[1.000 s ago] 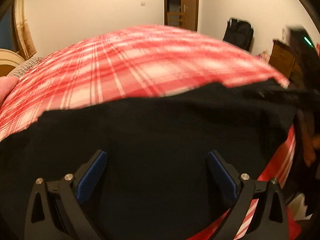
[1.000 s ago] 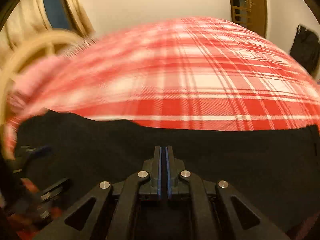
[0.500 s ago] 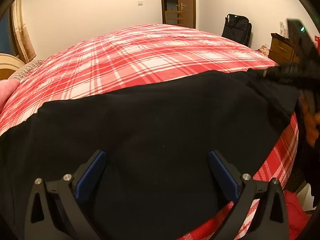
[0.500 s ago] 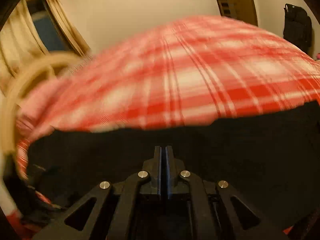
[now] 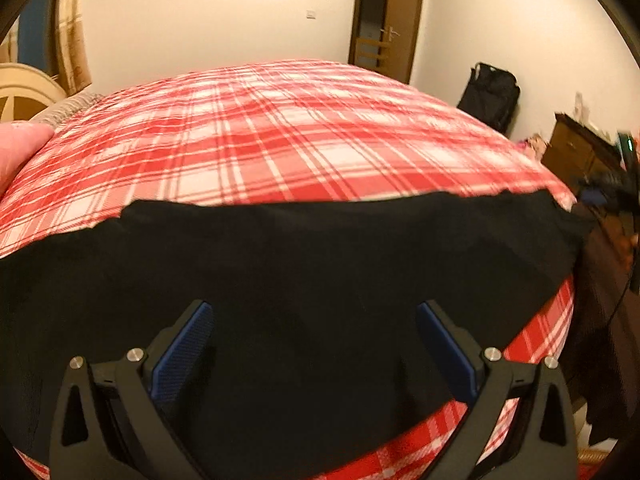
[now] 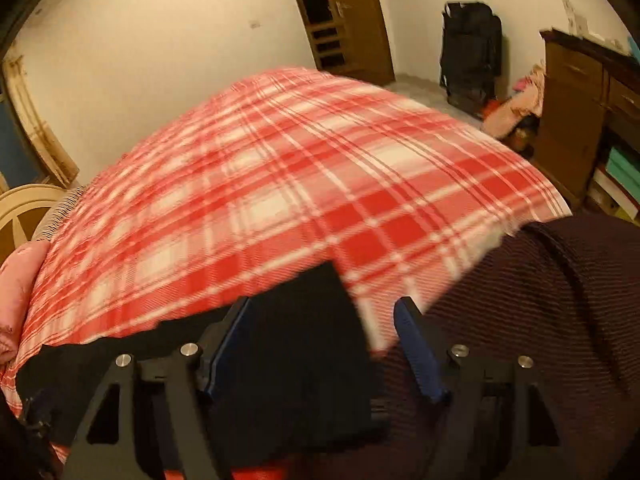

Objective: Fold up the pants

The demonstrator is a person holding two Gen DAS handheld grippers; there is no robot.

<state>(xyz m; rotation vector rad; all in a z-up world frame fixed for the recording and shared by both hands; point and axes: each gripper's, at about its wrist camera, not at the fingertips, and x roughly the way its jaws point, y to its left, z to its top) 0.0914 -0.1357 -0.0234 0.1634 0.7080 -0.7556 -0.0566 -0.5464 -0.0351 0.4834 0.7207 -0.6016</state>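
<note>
Black pants (image 5: 320, 280) lay spread flat on the near edge of the bed, their long axis running crosswise, from left to right, in front of the left gripper (image 5: 314, 344). That gripper hovered over the middle of the cloth with its blue-padded jaws wide apart and nothing between them. In the right wrist view, the right gripper (image 6: 320, 344) also stood with its jaws apart, and one squared end of the pants (image 6: 296, 320) lay between and below them; contact with the pads could not be judged through the motion blur. A dark ribbed fabric (image 6: 540, 320) filled the space right of that gripper. Beyond the pants stretched a red-and-white plaid bedspread (image 5: 280, 140), which covered the whole bed. A pink pillow (image 5: 20, 152) lay far to the left. Cream walls closed the room, with a brown door (image 5: 384, 20) straight ahead, a black bag (image 5: 490, 96) standing against the wall to its right, and a wooden dresser (image 6: 576, 112) further right.
</note>
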